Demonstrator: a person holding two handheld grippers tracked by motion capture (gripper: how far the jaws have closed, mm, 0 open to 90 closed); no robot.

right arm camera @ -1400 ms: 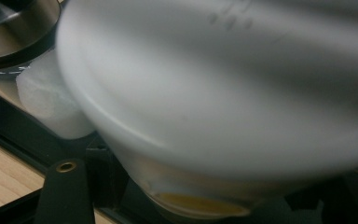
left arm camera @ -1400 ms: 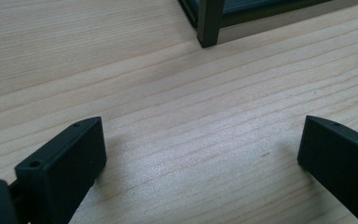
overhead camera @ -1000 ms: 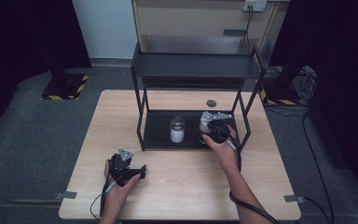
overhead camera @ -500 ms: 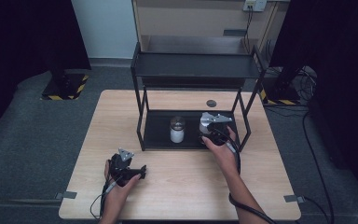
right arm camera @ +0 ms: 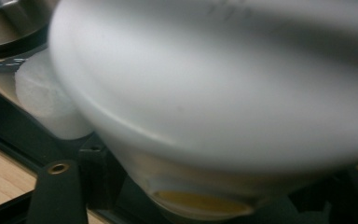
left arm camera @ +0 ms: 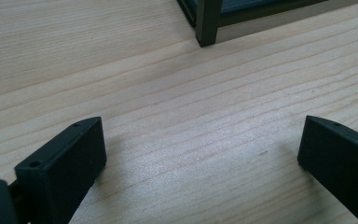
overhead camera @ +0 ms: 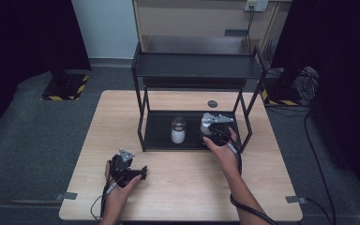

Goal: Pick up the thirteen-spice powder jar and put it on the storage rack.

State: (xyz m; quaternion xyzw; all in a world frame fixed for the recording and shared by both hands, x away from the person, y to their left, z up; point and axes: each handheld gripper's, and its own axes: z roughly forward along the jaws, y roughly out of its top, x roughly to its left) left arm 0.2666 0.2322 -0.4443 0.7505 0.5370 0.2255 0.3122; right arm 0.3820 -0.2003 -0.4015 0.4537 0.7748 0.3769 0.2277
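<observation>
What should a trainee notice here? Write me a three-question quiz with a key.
1. Where does the glass jar stand?
A. on the top shelf of the black rack
B. on the rack's lower shelf
C. on the bare tabletop
2. True or false: the left gripper is shut on a jar.
3. What sits between the jaws of the right gripper?

Key
1. B.
2. False: its jaws stand wide apart over bare wood.
3. A white container. The jaws have just been opening with it between them.
</observation>
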